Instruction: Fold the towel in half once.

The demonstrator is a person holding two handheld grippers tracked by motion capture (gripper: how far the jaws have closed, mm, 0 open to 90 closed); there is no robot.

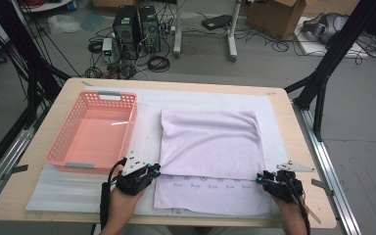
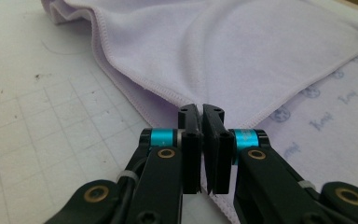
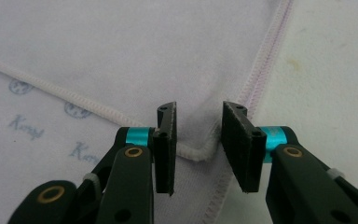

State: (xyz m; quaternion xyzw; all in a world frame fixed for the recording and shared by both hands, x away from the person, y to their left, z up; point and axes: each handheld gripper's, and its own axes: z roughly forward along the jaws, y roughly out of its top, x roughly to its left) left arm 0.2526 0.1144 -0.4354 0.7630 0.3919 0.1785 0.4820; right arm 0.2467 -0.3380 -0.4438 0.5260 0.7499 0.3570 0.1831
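Observation:
A lilac towel point(image 1: 210, 142) lies on the white mat, its upper layer folded over a lower layer with small blue print point(image 1: 210, 186). My left gripper point(image 1: 154, 169) is at the upper layer's near left corner. In the left gripper view its jaws point(image 2: 200, 112) are shut on that stitched corner of the towel point(image 2: 223, 56). My right gripper point(image 1: 259, 179) is at the near right corner. In the right gripper view it point(image 3: 198, 112) stands with a gap between its pads, the hemmed corner of the towel point(image 3: 121, 46) lies between them, and neither pad presses on the cloth.
A pink plastic basket point(image 1: 93, 132) stands on the left of the table, just beyond my left hand. The white gridded mat point(image 1: 78, 188) covers most of the wooden tabletop point(image 1: 303, 147). Computers, cables and boxes sit on the floor behind.

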